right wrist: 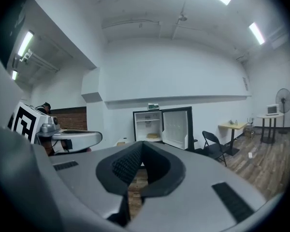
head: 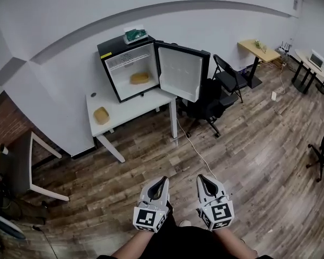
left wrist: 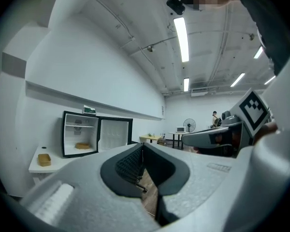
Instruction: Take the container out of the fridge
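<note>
Container [head: 139, 77] lies on the floor of the open fridge [head: 116, 43], on the desk [head: 151, 102], well apart from the person. Left hand-held gripper [head: 162, 181] and right hand-held gripper [head: 201, 178] are held closed, empty. Judgement: the fridge should be approached first, and jaws opened before reaching past the door [head: 179, 72].

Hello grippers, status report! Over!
Both shut, empty: left gripper, right gripper, far from fridge. Target container inside, door open. Black office chair beside door, not blocking.
</note>
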{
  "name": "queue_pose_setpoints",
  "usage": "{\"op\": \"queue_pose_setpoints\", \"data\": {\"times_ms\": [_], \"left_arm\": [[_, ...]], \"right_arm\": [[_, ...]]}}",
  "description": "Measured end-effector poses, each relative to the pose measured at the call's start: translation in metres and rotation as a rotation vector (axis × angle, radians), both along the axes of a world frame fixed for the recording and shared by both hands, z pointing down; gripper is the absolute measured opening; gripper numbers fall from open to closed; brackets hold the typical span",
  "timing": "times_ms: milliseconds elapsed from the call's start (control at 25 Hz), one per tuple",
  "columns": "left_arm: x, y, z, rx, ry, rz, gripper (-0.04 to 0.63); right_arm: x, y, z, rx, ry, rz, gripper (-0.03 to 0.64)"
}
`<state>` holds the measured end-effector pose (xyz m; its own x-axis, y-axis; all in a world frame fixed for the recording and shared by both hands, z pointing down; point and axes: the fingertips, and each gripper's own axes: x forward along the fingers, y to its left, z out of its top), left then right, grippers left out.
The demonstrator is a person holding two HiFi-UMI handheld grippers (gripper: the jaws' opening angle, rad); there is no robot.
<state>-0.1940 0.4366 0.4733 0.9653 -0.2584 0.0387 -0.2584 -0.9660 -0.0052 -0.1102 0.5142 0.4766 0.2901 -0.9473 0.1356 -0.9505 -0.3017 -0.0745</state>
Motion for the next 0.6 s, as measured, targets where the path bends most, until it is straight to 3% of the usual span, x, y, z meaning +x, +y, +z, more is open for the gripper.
{"op": "queue_pose_setpoints", "data": {"times_ms": [280, 600], "left_arm": [[0.036, -0.009, 0.018, -0.031, -0.012, 0.044, 0.017], [0.082, -0.071, 0.026, -0.047, -0.004, 0.027, 0.017]], "right_arm": [[0.024, -0.008, 0.011, -0.013, -0.012, 0.028, -0.002], [0.078, -0.061, 0.019, -0.039, 0.002, 0.044, -0.002]]}}
